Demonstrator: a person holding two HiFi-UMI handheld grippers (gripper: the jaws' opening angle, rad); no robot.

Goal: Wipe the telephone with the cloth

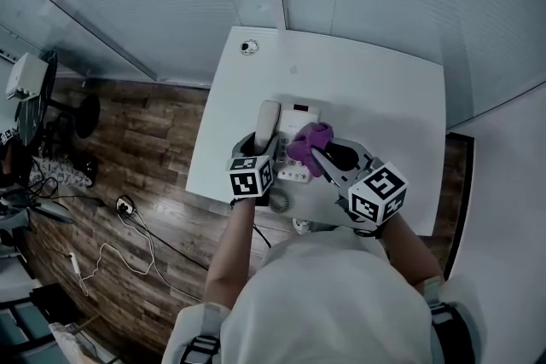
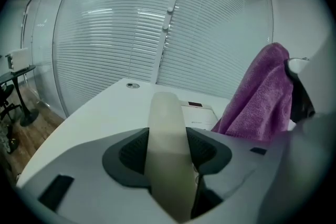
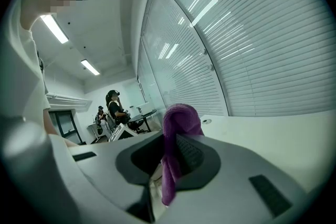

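Overhead, the telephone [image 1: 300, 111] sits near the front edge of the tabletop [image 1: 384, 89], with bare white surface beyond it as far as a cable hole [image 1: 249, 46]. A wooden floor [image 1: 145, 132] strewn with loose cables [image 1: 128, 226] lies off the left edge. Seen from the left gripper [image 2: 169, 149], its jaws stand wide, clamped on the cream handset [image 2: 167, 113]. The purple cloth [image 2: 260, 97] hangs close on the right, with blinds [image 2: 121, 34] behind. On the right gripper [image 3: 173, 157], the jaws pinch that cloth, while people [image 3: 114, 107] stand well off in the background.
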